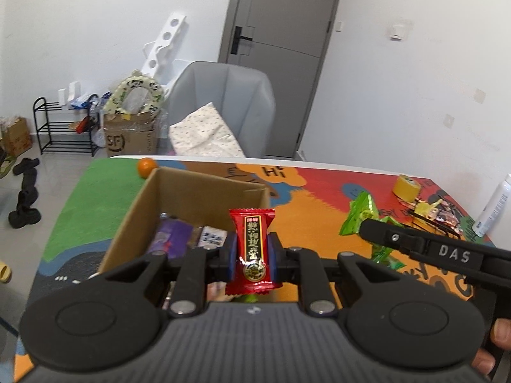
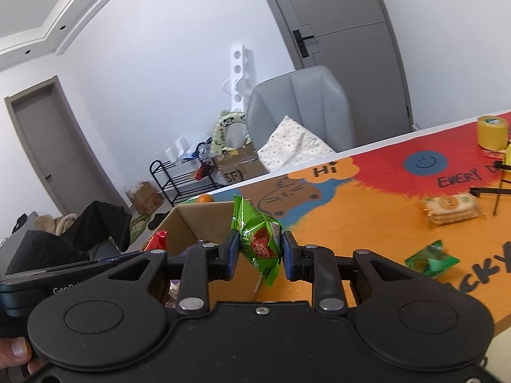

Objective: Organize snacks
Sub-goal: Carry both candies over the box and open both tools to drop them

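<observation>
Snacks going into the cardboard box [image 1: 204,191] on the bright mat [image 1: 95,188], one in each claw. Left gripper [image 1: 252,252] pinched tight on a red candy packet [image 1: 252,249], held upright by its middle so both crimped ends stick out and nothing gets crushed. Packet up in the air at the near right corner of the box, close to its open top, likely so it can drop straight in. Right gripper [image 2: 260,250] clamped on a green snack packet [image 2: 260,242], pads pressing both sides, packet puffy and a bit tilted. Also lifted off the mat, just beside the right wall of the box [image 2: 204,220], probably waiting its turn at the same opening. Purple and white packets [image 1: 188,236] already lying at the bottom of the box, so part of the job looks done. More to pick up later: another green packet [image 2: 431,258] and a pack of crackers [image 2: 452,209] flat on the mat, well apart from the box. Yellow tape roll [image 2: 491,131] at the far edge and an orange [image 1: 146,166] behind the box, neither in the way. Box walls tall and thin, so could tip if bumped by a claw; better to come in from above.
</observation>
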